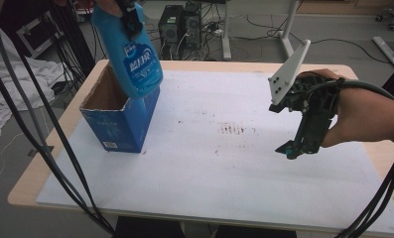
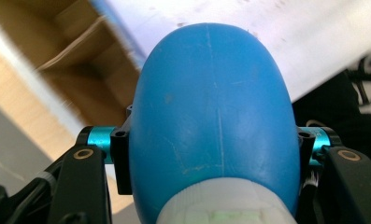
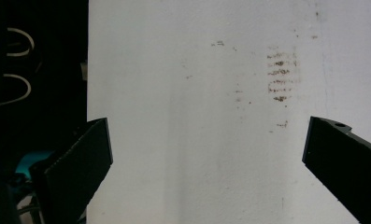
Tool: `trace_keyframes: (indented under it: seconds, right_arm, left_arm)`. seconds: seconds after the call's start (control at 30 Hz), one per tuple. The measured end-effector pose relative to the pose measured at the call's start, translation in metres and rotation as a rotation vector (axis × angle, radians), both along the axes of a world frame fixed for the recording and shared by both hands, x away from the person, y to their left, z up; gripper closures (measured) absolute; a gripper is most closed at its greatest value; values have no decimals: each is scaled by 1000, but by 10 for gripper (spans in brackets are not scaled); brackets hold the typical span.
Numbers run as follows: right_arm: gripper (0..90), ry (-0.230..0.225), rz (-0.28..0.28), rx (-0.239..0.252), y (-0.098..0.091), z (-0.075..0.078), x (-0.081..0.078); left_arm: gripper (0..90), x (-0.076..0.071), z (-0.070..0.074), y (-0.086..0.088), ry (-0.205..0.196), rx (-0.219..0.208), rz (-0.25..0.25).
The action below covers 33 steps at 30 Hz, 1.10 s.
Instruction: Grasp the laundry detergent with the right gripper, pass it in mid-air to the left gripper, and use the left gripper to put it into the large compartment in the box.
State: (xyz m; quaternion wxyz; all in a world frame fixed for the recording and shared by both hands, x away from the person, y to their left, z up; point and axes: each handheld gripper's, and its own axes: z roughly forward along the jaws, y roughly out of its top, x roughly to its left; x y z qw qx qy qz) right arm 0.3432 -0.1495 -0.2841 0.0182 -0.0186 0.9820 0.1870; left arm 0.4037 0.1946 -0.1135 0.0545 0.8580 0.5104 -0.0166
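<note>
- The table (image 1: 194, 208) in front of you is covered by a white sheet (image 1: 234, 168) with brownish smudges near its middle.
- An open blue cardboard box (image 1: 117, 124) stands on the sheet at your left, its brown inside showing.
- The blue bottle (image 1: 130, 54) hangs base-down over the box's open top, tilted, its lower end at the rim; it rests on nothing.
- Your left gripper (image 2: 211, 144) is clamped on the bottle's neck end, one jaw on each side, just above the white cap.
- Your right gripper (image 1: 289, 148) hovers over the sheet at your right, well apart from the box, its jaws spread wide with nothing between them.
</note>
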Motion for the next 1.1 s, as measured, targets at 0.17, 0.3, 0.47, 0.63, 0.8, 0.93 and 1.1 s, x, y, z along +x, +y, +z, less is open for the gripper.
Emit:
trace_keyframes:
  seconds: [0.17, 0.3, 0.47, 0.63, 0.8, 0.93, 1.1]
  right_arm:
    - [8, 0, -5, -7, 0, 0, 0]
    - [9, -2, -2, -10, -1, -1, 1]
    - [9, 1, -4, -12, 0, -2, 1]
    - [9, 0, -7, -18, 3, -4, 3]
    - [9, 4, -15, -22, 5, -6, 4]
    - [9, 5, -17, -29, 6, -8, 6]
    - [9, 10, -27, -37, 6, -10, 6]
  left_arm:
    - [386, 3, 4, 22, -2, 28, 129]
    - [386, 5, 2, 34, 10, 60, 189]
    - [386, 9, -3, 43, 18, 81, 218]
    - [386, 15, -20, 49, 45, 101, 209]
    - [386, 22, -40, 50, 72, 104, 143]
    - [386, 26, -58, 50, 85, 110, 64]
    - [386, 30, -79, 49, 92, 118, -28]
